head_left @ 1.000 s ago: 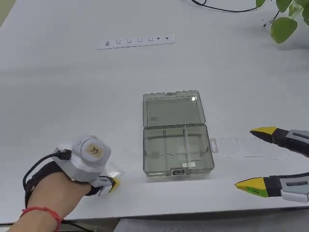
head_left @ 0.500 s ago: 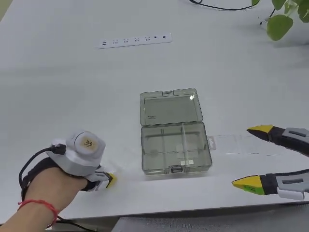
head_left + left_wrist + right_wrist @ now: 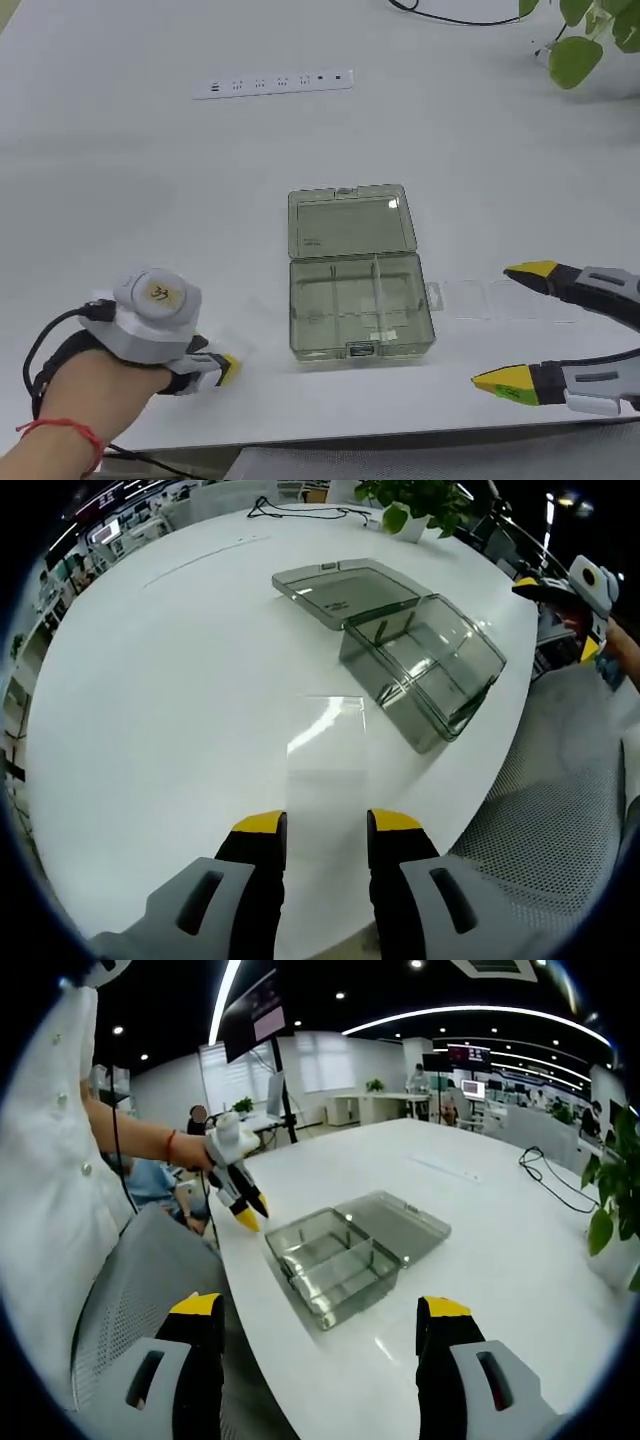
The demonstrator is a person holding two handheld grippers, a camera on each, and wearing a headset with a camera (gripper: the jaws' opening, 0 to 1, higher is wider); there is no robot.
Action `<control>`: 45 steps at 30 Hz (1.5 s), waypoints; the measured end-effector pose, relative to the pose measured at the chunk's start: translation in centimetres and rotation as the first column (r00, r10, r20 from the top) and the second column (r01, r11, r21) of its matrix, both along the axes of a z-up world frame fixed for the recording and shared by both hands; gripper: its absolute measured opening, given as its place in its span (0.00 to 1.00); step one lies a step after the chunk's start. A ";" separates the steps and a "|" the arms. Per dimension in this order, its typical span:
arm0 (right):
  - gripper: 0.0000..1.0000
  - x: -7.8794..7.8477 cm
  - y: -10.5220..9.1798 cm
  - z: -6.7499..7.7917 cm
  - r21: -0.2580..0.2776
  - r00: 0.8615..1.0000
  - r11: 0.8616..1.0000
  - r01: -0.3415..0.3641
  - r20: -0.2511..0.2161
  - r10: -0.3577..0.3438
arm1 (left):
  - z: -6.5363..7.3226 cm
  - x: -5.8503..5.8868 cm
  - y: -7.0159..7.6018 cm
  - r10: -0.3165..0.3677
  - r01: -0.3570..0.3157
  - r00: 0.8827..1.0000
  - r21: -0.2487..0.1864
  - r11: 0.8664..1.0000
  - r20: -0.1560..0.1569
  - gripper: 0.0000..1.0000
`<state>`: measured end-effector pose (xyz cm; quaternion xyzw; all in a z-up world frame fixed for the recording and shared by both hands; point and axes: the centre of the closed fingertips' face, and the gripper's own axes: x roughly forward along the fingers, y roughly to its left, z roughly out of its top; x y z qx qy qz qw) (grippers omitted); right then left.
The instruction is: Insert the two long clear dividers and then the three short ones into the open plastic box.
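Note:
The open smoky plastic box [image 3: 330, 335] lies mid-table with its lid [image 3: 352, 222] folded back; one clear divider stands inside along its length. My left gripper [image 3: 228, 368] rests low on the table left of the box. In the left gripper view, the left gripper [image 3: 326, 825] has its jaws shut across the width of a long clear divider [image 3: 325, 745] that lies flat and points toward the box [image 3: 425, 665]. My right gripper [image 3: 515, 326] hangs wide open right of the box, empty. Several clear dividers [image 3: 490, 300] lie between it and the box. The right gripper view shows the box [image 3: 335, 1255].
A white power strip [image 3: 272, 84] lies at the back. A plant [image 3: 575, 40] and a black cable [image 3: 440, 15] sit at the far right corner. The table's front edge runs just below both grippers, with a mesh chair [image 3: 540, 810] beyond it.
The head camera has drifted slightly. The left hand has rolled a little leftward while its jaw tips stay at the same spot. The right gripper has held still and open.

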<state>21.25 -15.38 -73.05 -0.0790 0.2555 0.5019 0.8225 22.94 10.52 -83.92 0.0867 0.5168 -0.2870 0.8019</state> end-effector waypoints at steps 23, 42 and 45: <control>0.66 3.1 7.5 6.6 0.143 0.996 0.986 0.087 -0.022 -0.085 | 9.5 1.5 -5.3 0.196 -0.129 0.973 -0.418 0.899 0.121 0.30; 0.23 4.2 12.3 5.5 0.200 0.951 0.944 0.261 -0.223 -0.216 | 13.3 1.6 -10.9 0.193 -0.060 0.965 -0.568 0.821 0.178 0.30; 0.20 4.3 12.6 5.2 0.220 0.934 0.929 0.299 -0.268 -0.237 | 13.6 1.5 -11.5 0.179 -0.038 0.965 -0.570 0.821 0.194 0.30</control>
